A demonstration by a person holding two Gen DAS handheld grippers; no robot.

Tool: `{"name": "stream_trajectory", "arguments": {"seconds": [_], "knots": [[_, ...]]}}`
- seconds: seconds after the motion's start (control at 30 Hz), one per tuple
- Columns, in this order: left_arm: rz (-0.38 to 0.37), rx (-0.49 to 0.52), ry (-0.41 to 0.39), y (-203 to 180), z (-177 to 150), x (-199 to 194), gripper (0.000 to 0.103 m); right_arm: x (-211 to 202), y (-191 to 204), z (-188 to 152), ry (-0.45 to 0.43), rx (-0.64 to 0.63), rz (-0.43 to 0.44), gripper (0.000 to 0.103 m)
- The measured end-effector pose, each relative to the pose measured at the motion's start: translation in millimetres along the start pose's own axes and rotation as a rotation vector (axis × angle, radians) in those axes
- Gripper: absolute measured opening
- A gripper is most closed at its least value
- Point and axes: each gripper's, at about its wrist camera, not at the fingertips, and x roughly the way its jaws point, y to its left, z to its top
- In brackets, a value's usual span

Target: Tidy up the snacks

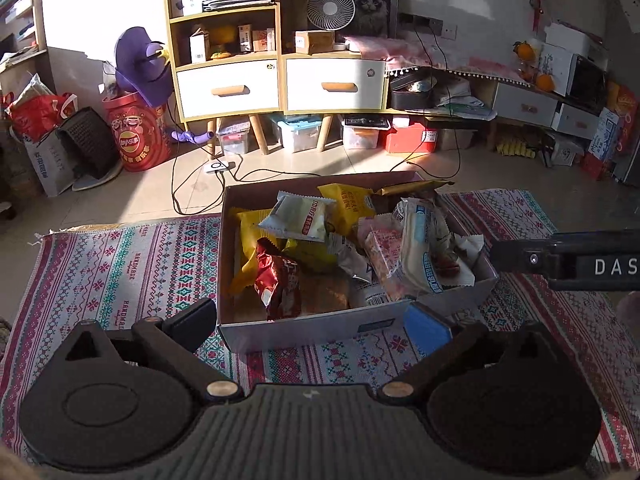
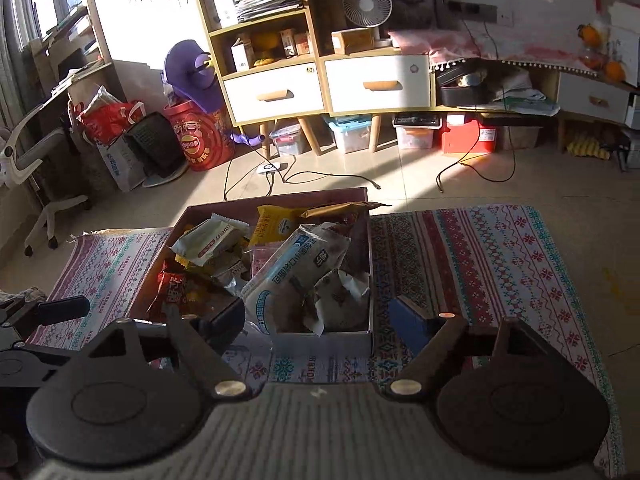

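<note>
Left wrist view: left gripper angled downward toward the near wall of the cardboard box, jaws spread wide, nothing between them; black finger just outside the box's near-left corner, blue-padded finger against or just in front of the near wall toward its right end, contact not determinable. Box seated on the patterned rug, roughly central, filled with snack packets heaped above the rim at the right side; red packet at the near-left interior, pale packet with blue print leaning at the right. Second tool body entering from the right picture edge, level with the box's right wall. Right wrist view: right gripper likewise tilted downward, jaws parted, no item pinched; dark finger over the box's near edge, blue-padded finger over bare rug just outside the near-right corner of the box. Large pale packet resting against the right wall, overhanging the near rim. Open rug to the right of the box, unobstructed to the rug's right edge; narrower strip of rug to the left. Tiled floor beyond the far edge, crossed by cables.
</note>
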Motion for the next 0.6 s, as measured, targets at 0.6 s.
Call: {"name": "stream_trajectory", "arguments": {"seconds": [0.6], "knots": [[0.140, -0.079, 0.121, 6, -61, -55, 0.103, -52, 34, -62, 0.037, -0.075, -0.078, 0.098]]}}
